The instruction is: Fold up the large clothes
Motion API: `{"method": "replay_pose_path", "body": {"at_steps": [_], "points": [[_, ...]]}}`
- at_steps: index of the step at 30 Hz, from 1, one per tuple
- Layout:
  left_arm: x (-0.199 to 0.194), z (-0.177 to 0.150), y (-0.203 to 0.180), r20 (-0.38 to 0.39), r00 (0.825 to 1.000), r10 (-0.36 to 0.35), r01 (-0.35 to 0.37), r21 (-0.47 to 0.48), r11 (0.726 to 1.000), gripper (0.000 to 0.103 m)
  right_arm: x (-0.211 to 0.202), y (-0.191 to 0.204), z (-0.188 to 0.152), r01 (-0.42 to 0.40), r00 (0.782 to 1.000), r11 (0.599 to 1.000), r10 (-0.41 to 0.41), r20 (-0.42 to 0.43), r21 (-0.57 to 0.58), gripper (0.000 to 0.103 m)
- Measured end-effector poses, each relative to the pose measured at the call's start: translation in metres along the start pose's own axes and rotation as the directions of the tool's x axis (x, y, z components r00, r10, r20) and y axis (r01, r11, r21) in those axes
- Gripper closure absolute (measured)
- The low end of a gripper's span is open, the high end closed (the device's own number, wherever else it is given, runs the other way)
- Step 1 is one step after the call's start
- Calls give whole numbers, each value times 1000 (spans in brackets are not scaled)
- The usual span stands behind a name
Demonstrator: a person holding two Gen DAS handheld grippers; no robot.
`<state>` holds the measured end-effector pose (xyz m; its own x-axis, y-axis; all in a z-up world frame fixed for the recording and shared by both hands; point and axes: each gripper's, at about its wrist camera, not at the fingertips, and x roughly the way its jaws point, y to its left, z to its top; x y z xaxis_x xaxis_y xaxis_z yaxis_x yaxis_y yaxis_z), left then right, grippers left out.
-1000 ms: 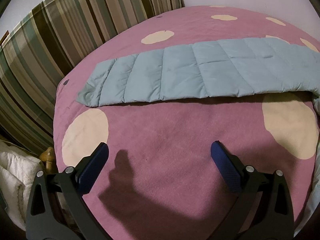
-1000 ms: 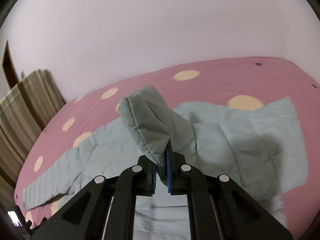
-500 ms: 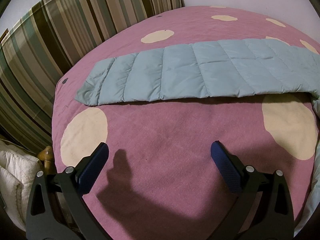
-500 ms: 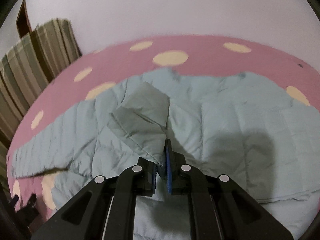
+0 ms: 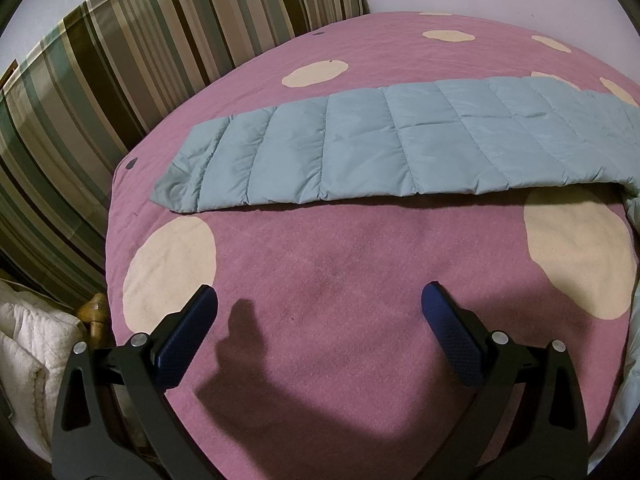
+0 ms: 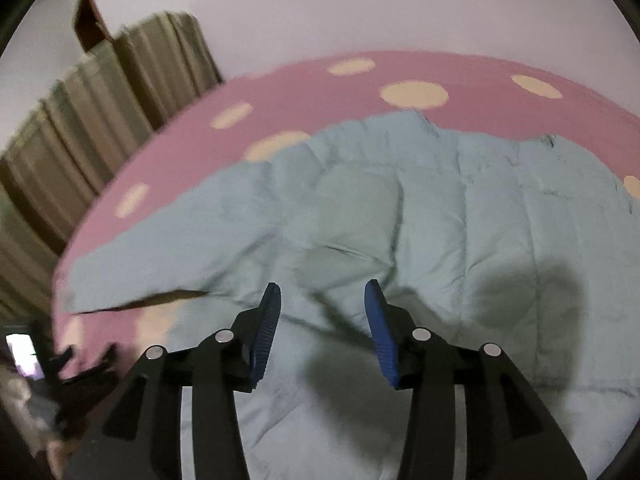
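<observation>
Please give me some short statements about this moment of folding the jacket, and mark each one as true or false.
1. The right gripper is clamped on a fold of the jacket. False: its jaws stand apart with nothing between them, above the jacket body.
2. The left gripper is open and holds nothing. True.
3. The sleeve lies stretched out flat on the blanket. True.
4. The left gripper touches the sleeve. False: bare pink blanket lies between its fingertips and the sleeve.
5. The blanket is plain pink, with no pattern. False: it has cream dots.
6. A striped curtain hangs beyond the bed in the left wrist view. True.
</observation>
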<state>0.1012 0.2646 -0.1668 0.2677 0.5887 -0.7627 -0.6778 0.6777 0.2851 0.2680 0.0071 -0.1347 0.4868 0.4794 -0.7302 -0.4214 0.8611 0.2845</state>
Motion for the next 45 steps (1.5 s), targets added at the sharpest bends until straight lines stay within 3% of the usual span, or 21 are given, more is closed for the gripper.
{"method": "replay_pose_path", "body": {"at_steps": [4, 7, 11, 14, 21, 25, 28, 33, 37, 41, 45], "points": [[-1, 0, -1, 0, 1000, 1, -1, 1, 1000, 2, -57, -31, 1, 26, 994, 999, -31, 104, 48, 62], [0, 0, 0, 1, 1000, 4, -4, 3, 1000, 2, -100, -90, 1, 124, 975, 980, -149, 164, 152, 80], [0, 1, 0, 1, 1000, 4, -4, 3, 1000, 2, -136, -194, -18, 235, 939, 892, -312, 147, 387, 87], [0, 1, 1, 2, 1000, 7, -7, 6, 1000, 2, -138, -236, -37, 306, 918, 843, -385, 99, 442, 88], [1, 2, 1, 8, 1000, 28, -28, 21, 999, 2, -80, -250, -65, 333, 938, 850, -344, -49, 407, 90], [0, 2, -1, 10, 1000, 26, -26, 19, 999, 2, -83, -239, -55, 369, 924, 852, -378, -51, 371, 90], [0, 2, -1, 8, 1000, 27, -27, 21, 999, 2, -96, -231, -37, 380, 913, 859, -407, 7, 342, 90], [0, 2, -1, 12, 999, 33, -33, 25, 999, 2, -95, -253, 2, 391, 895, 843, -442, 62, 370, 90], [0, 1, -1, 15, 999, 35, -35, 26, 999, 2, -56, -275, 20, 419, 891, 828, -454, 7, 372, 90], [-1, 0, -4, 18, 999, 44, -45, 31, 999, 2, -27, -289, 10, 432, 896, 822, -438, -74, 371, 90], [-2, -1, -5, 20, 999, 47, -48, 33, 998, 2, -40, -282, 13, 435, 893, 828, -447, -51, 354, 88]]}}
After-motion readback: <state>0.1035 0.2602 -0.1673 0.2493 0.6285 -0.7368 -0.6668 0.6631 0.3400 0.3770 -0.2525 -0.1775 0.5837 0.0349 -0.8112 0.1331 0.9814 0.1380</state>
